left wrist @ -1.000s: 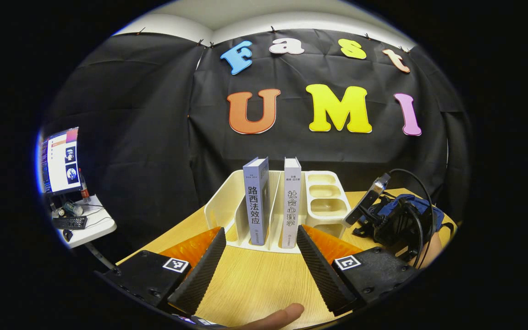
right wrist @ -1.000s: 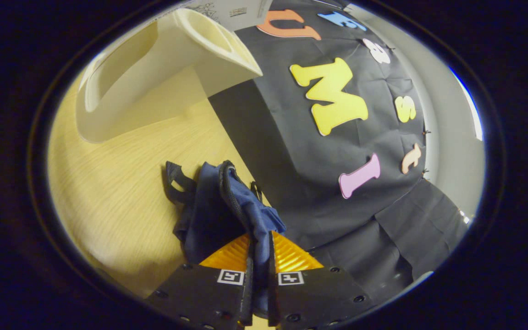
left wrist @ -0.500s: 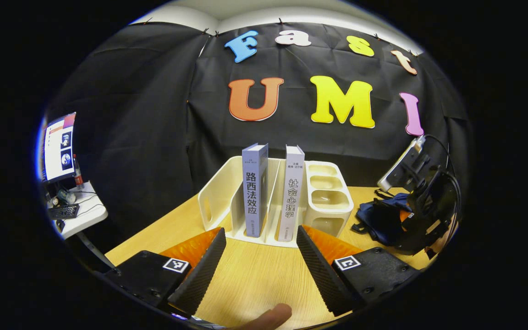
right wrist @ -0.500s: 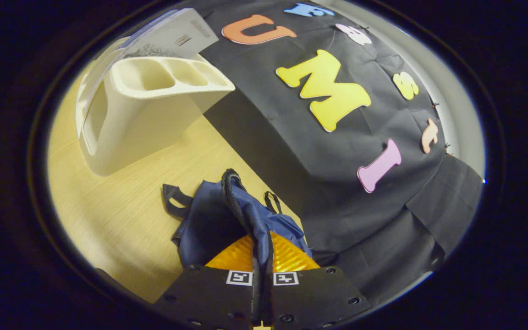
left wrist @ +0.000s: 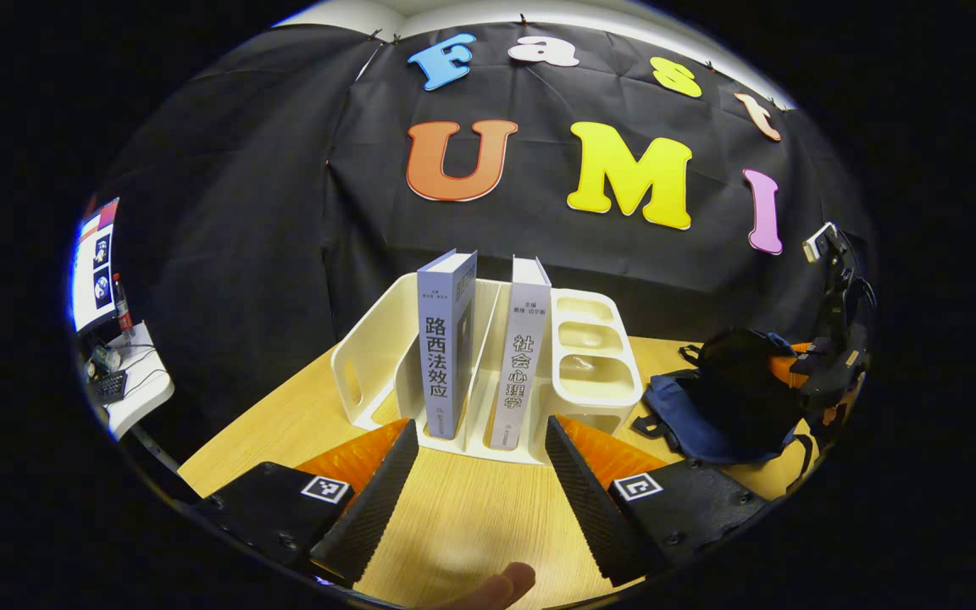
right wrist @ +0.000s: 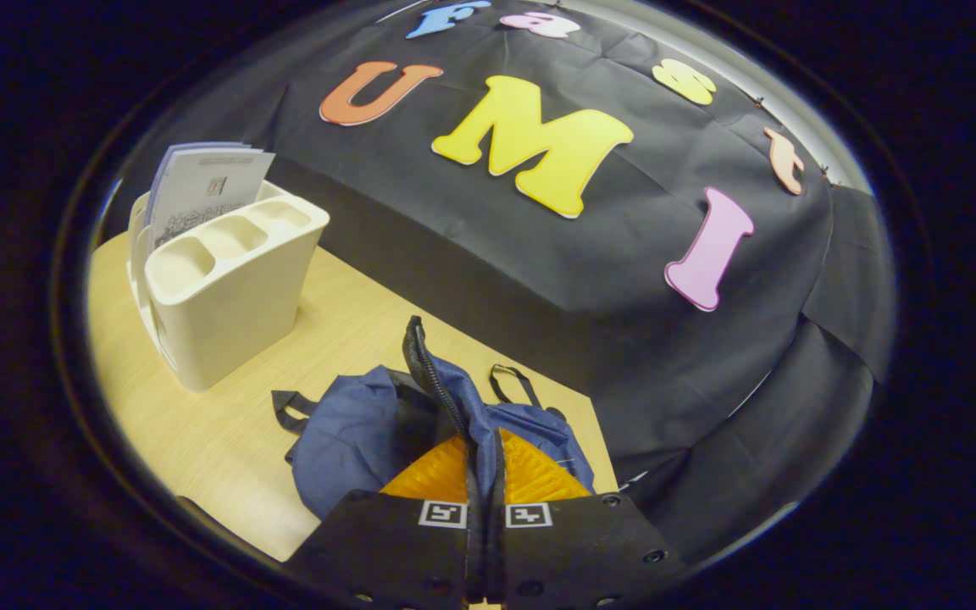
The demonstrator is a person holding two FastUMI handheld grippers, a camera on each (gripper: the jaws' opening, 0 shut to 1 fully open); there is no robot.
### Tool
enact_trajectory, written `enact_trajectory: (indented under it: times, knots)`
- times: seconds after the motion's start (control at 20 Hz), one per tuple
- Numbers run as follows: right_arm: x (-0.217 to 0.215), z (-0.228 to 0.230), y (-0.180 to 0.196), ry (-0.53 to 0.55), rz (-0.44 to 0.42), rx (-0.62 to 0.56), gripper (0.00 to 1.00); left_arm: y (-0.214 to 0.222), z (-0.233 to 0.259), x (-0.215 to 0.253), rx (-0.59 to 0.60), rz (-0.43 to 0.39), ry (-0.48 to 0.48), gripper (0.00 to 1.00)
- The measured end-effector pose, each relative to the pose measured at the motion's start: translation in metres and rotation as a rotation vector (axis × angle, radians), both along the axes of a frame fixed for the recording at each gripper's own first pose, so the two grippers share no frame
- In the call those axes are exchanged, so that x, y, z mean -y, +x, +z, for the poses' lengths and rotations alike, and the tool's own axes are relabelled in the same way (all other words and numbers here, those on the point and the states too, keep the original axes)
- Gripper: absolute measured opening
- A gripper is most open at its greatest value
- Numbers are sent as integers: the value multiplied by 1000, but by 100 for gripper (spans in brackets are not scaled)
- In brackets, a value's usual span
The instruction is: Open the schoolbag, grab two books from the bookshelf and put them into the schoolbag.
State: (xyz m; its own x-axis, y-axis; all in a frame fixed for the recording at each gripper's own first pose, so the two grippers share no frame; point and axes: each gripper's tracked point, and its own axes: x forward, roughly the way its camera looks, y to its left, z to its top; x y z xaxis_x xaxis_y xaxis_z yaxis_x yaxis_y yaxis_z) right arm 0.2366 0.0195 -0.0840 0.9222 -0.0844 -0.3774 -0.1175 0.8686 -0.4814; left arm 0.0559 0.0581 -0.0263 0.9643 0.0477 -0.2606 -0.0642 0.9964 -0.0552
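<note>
A light wooden tabletop [left wrist: 471, 517] stands against the black cloth wall. The dark blue fabric schoolbag [right wrist: 352, 436] lies near the table's right end, its mouth edge pinched between the closed fingers of the right gripper [right wrist: 485, 474], which lifts the zipper rim. Left of it, the cream plastic bookshelf [left wrist: 594, 381] holds 2 upright grey books [left wrist: 446, 356]. The left gripper [left wrist: 479, 474] hovers before them, fingers spread wide, holding nothing.

We see a light wooden table [left wrist: 471, 517] backed by black cloth [left wrist: 268, 254] draped as the wall, a white side desk [left wrist: 142, 391] with a monitor [left wrist: 95, 271] at nine o'clock, and pale wall [right wrist: 844, 161] above.
</note>
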Motion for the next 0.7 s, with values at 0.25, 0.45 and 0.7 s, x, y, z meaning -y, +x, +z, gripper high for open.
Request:
enact_trajectory:
  times: [0.25,0.45,0.7]
  knots:
    - [28,15,18,157,78,-77,2,22,48,11,-6,-45,94,97]
    - [43,16,24,276,129,-133,2,41,98,24,10,-73,172,95]
    - [55,30,31,382,151,-139,2,83,133,24,-66,-71,211,93]
